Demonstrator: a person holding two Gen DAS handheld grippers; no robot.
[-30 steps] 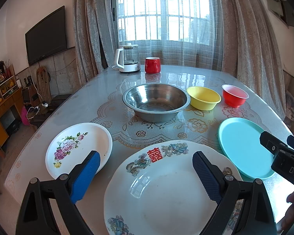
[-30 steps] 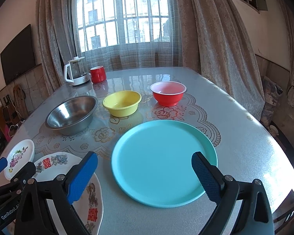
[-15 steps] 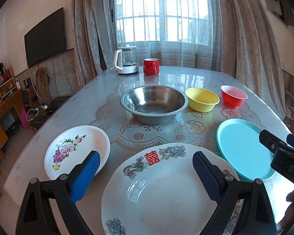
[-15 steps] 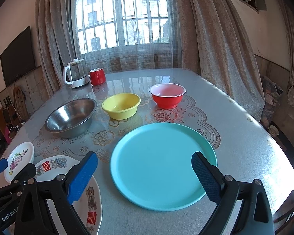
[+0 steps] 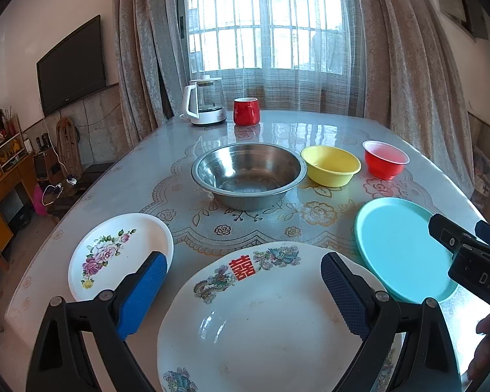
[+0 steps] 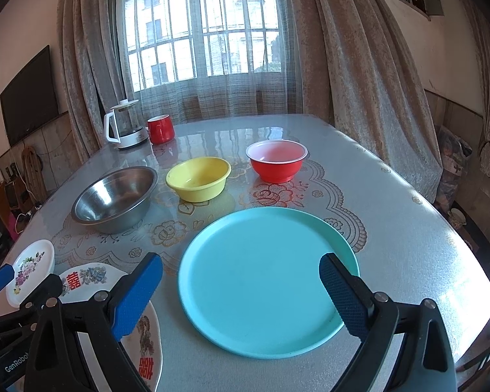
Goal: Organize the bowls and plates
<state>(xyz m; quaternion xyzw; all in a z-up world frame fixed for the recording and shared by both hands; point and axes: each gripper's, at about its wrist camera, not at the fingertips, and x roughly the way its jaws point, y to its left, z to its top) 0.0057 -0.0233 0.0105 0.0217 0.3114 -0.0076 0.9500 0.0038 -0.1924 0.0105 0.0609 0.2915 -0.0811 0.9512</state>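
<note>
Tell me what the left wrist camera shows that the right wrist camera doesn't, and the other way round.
Only the left wrist view shows the left tool, open over the large white plate with the red character, and a wooden shelf unit at the left edge. Only the right wrist view shows the right tool, open over the teal plate, plus the table's right edge. Both show the steel bowl, yellow bowl, red bowl, small floral plate, kettle and red mug.
</note>
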